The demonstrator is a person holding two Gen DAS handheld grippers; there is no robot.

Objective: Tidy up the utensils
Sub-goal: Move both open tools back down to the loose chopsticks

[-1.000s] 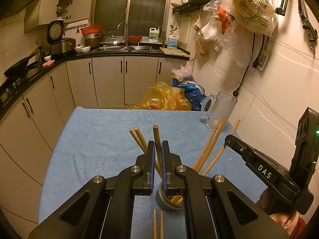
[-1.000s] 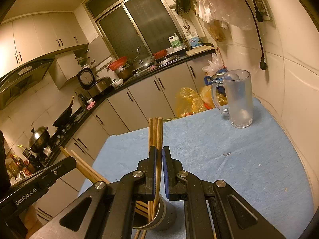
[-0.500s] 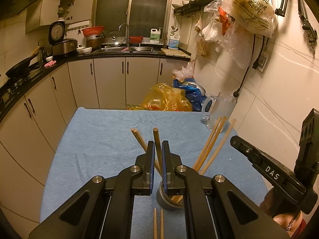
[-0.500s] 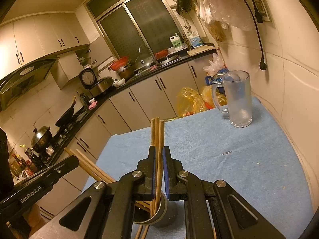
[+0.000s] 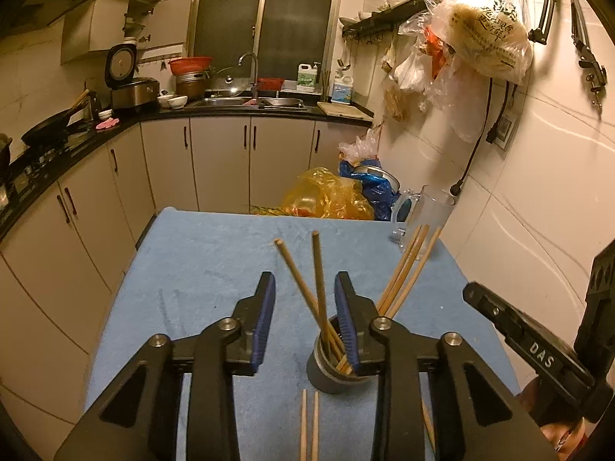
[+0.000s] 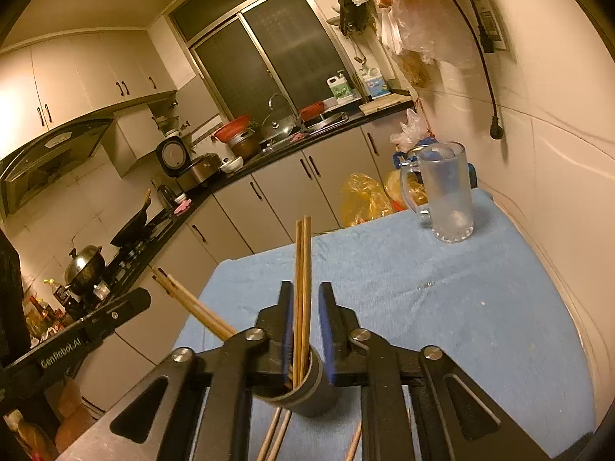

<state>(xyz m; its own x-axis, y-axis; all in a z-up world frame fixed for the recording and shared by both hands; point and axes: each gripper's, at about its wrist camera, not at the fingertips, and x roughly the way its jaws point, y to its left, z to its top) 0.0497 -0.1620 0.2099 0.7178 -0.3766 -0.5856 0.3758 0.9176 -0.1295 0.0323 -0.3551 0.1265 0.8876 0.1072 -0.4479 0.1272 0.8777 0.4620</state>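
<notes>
Setting: On a counter covered with a blue cloth, in a dim kitchen, a person holds two grippers over a small grey cup of wooden chopsticks.

Cup: It stands upright at the near edge of the cloth, right of centre in the left wrist view and just below both grippers.

Chopsticks in cup: One pair leans far and left; another bundle fans to the far right. Every long axis runs from the cup up and away.

Left gripper: Its blue-padded jaws have just been opening and stand apart. The left-leaning pair rises between them, touching neither pad.

Right gripper: Its jaws have just been opening too, by less. A near-upright pair stands in the narrow gap, close to the left pad; I cannot tell whether that pad touches it.

Loose chopsticks: Two more lie flat on the cloth just near of the cup, pointing towards it, below the left gripper.

Key relation: The loose pair lies nearer than the cup, under and behind the left gripper's tips, lengthwise along its pointing line. By my judgement the left hand is closer, and must draw back and dip to reach it.

Other things: A glass mug stands at the far right corner, well apart.
</notes>
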